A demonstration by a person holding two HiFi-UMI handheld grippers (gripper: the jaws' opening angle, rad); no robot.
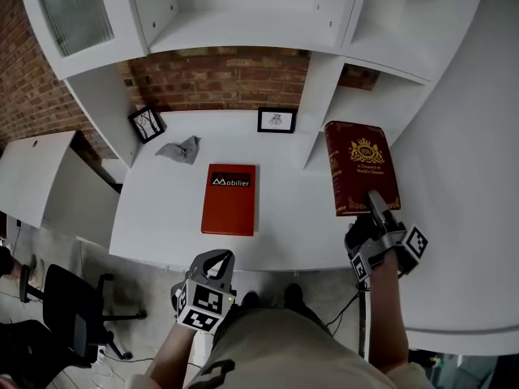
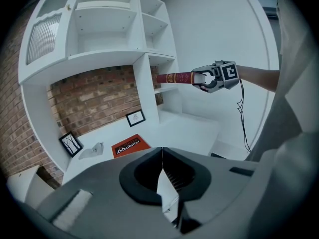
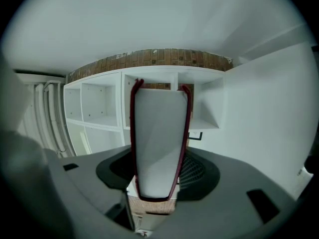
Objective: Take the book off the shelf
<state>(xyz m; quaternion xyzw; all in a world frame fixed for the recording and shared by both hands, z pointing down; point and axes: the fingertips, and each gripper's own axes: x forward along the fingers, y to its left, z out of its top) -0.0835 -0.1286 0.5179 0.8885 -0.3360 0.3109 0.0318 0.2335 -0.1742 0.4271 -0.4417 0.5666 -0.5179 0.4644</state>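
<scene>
Maroon book (image 1: 361,167), one of two: your right gripper (image 1: 376,207) grasps its near end, long axis pointing away from you. Red book (image 1: 229,198) lies at the centre of the desk (image 1: 162,209); left gripper (image 1: 212,264) clenched, empty.

On your bench (image 1: 162,209) the catalogue (image 1: 229,199) lies central, the cloth (image 1: 180,149) behind it between left frame (image 1: 147,123) and right frame (image 1: 276,120), the book (image 1: 362,167) held up to its right.
</scene>
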